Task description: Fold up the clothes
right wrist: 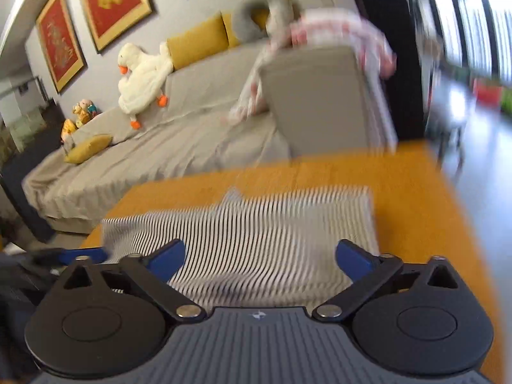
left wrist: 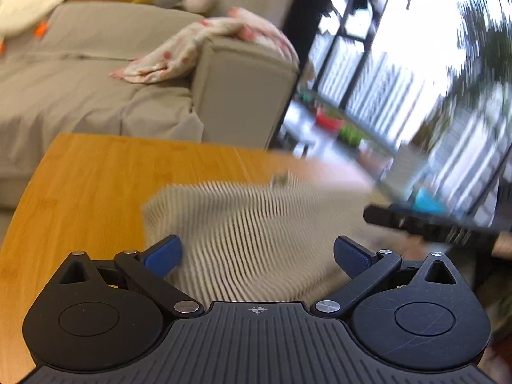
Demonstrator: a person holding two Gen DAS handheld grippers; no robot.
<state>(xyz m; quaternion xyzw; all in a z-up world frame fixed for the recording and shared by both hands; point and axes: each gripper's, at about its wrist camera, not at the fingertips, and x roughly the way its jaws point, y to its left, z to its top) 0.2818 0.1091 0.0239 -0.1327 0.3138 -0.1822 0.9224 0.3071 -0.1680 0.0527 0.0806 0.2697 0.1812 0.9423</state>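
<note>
A black-and-white striped garment (left wrist: 249, 230) lies folded on the wooden table (left wrist: 96, 172), blurred by motion. My left gripper (left wrist: 257, 256) hovers just above its near part, open, with its blue fingers (left wrist: 163, 254) spread wide and nothing between them. In the right wrist view the same striped garment (right wrist: 256, 224) spreads across the table (right wrist: 425, 211). My right gripper (right wrist: 259, 257) is open over its near edge, holding nothing. The left gripper's blue fingertip (right wrist: 86, 254) shows at the left of that view, and the right gripper's black body (left wrist: 425, 224) shows at the right of the left wrist view.
A grey sofa (right wrist: 179, 140) stands behind the table, with a pink patterned cloth (left wrist: 198, 48) draped over its armrest (left wrist: 243, 86). A white plush duck (right wrist: 140, 76) and yellow cushions (right wrist: 198, 44) sit on it. Large windows (left wrist: 416, 64) are to the right.
</note>
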